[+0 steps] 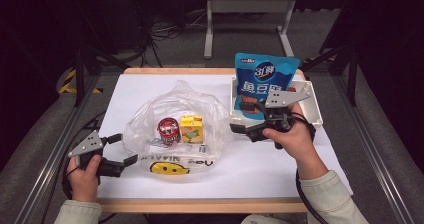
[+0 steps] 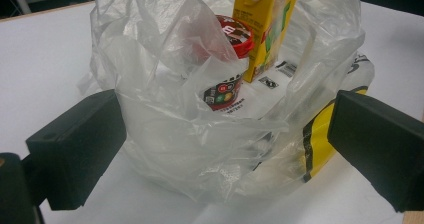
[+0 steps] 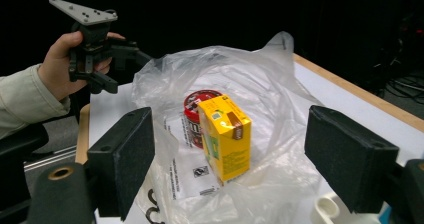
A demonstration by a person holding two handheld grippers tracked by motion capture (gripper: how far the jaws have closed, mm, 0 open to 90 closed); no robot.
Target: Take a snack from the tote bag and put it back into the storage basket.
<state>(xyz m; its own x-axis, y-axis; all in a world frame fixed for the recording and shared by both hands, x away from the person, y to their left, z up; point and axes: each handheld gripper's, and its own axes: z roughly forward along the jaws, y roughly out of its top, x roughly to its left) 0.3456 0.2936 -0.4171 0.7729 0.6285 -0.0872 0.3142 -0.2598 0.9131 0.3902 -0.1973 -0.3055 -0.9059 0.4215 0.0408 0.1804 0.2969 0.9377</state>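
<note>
Nearest the person, the left tongs (image 1: pixel 121 149) are held low over the surface (image 1: pixel 260 169) by a hand (image 1: pixel 84 176) gripping them from behind, with the forearm entering from the near edge; the jaws are spread wide and nothing is pinched between them. Just ahead of them lies the bag (image 1: pixel 175 126), a thin clear plastic sack with a yellow print, whose crumpled near wall is seen between the jaws in the left gripper view but is not touched. The film is judged to be very light, soft and slippery, liable to collapse or slide when pushed, so a fold of the rim or a gathered handle would best be pinched, not the flat wall. Inside the bag, beyond the left tongs, a red-lidded cup (image 2: pixel 227 66) and a yellow carton (image 2: pixel 267 24) are standing side by side; both are judged light yet stiff enough to be gripped across their sides, though the carton could be dented. The right tongs (image 1: pixel 242 116) are held farther out, jaws likewise spread and empty, aimed back at the bag mouth, the wrist bent inward. Just behind them a blue snack pouch (image 1: pixel 264 79) is standing in a white bin (image 1: pixel 311 109); it is judged soft and crushable.
</note>
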